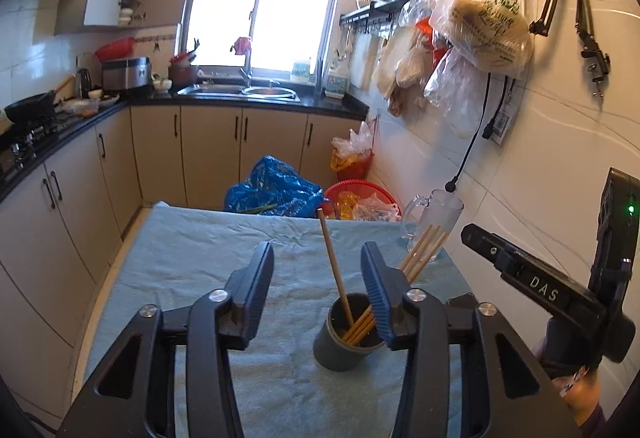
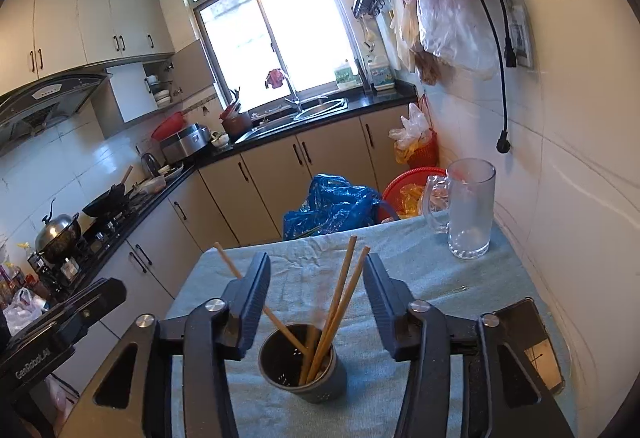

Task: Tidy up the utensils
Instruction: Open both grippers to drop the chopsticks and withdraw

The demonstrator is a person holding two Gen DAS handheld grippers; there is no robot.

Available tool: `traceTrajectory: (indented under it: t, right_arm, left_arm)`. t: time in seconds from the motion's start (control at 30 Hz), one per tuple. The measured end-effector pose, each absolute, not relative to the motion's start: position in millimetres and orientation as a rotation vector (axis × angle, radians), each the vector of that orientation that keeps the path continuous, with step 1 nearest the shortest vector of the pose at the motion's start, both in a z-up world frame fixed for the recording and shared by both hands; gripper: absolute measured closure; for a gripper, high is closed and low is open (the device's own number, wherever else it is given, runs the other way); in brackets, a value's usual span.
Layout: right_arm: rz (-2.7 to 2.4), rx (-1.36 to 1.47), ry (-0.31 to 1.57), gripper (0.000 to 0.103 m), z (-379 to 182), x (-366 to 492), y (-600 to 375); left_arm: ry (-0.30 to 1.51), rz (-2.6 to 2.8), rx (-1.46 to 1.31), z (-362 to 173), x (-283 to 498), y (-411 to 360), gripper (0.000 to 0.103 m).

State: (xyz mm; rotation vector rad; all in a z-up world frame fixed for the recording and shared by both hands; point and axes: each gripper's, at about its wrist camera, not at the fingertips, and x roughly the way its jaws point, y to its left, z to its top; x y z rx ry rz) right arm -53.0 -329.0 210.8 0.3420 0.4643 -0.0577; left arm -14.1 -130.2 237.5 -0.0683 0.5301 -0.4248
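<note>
The dark cup sits on the cloth-covered bench. Wooden chopsticks stand in the cup, leaning out over its rim.

The left claw is part open above the cup and holds nothing. The right claw is part open too, with sticks rising between its jaws but not pinched.

To the right of the cup stands a glass mug.

The sticks look light, thin, stiff and smooth. I would pinch one near its middle, above the cup rim.

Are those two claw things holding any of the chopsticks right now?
No. Both the left gripper and right gripper are open and hold nothing; the chopsticks stand loose in the dark cup.
</note>
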Motion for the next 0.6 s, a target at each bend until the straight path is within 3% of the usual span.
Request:
traceTrajectory:
  t: [0.33,0.6]
  right_arm:
    - [-0.055,0.265,0.465,0.031,228.6,-114.1,-314.1]
    - [-0.062,0.212,0.532,0.027,213.3,-173.0,-310.8]
  left_arm:
    - [0.454,-0.374,0.022,246.8,-90.9,-111.5,0.039]
    - [0.441,-0.371,0.099,235.2,-148.0,-112.7,0.033]
